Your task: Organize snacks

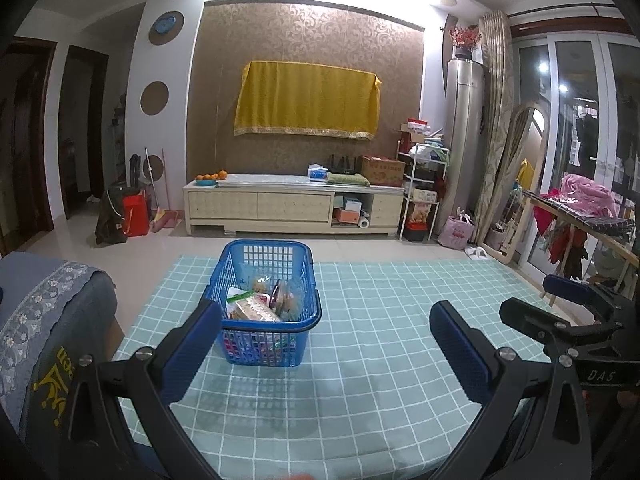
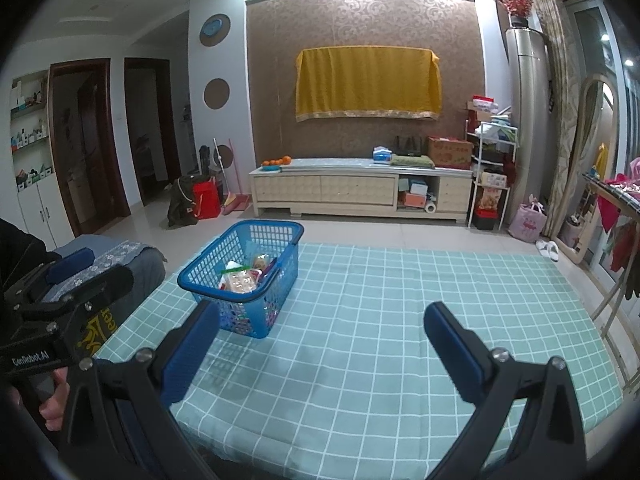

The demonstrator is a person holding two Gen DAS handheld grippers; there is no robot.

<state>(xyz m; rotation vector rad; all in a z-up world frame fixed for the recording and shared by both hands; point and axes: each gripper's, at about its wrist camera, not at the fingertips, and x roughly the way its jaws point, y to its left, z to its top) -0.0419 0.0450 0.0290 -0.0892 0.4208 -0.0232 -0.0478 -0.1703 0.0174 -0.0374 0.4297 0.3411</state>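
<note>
- The blue basket [image 1: 267, 300] with snack packets [image 1: 256, 306] stands on the checked tabletop [image 1: 380, 340], near its far-left corner.
- The left gripper [image 1: 326, 344] and right gripper [image 2: 322, 344] are wide open, holding nothing.
- The right half of the tabletop is free up to its edge.

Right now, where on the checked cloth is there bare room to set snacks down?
The checked cloth is bare right of the blue basket, out to its right edge, and in front of the basket. The basket's inside is crowded with snack packets.
</note>
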